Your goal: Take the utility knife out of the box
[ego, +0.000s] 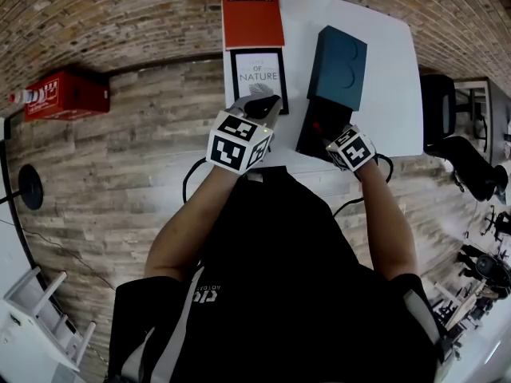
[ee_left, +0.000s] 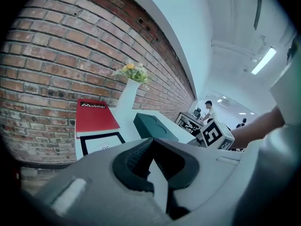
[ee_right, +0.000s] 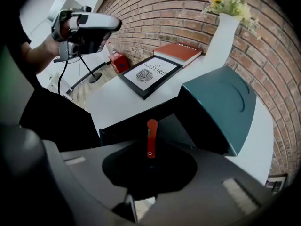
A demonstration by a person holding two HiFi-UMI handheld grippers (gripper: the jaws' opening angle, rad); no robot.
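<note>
Our right gripper (ee_right: pixel 150 147) is pinched narrowly on the slim red utility knife (ee_right: pixel 151 132), inside the open dark box (ee_right: pixel 184 128) on the white bench (ee_right: pixel 127 98). Our left gripper (ee_left: pixel 151 142) hovers closed and empty.

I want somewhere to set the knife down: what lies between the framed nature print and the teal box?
Nothing: the head view shows a bare strip of white table between the framed print and the teal box.

I read the utility knife (ee_right: pixel 151 138) at frame centre as red, its box (ee_right: pixel 127 124) black with a teal lid (ee_right: pixel 221 102) — white desk (ee_right: pixel 117 100), orange-red book (ee_right: pixel 181 52) above, red-brown brick wall (ee_right: pixel 178 13).
</note>
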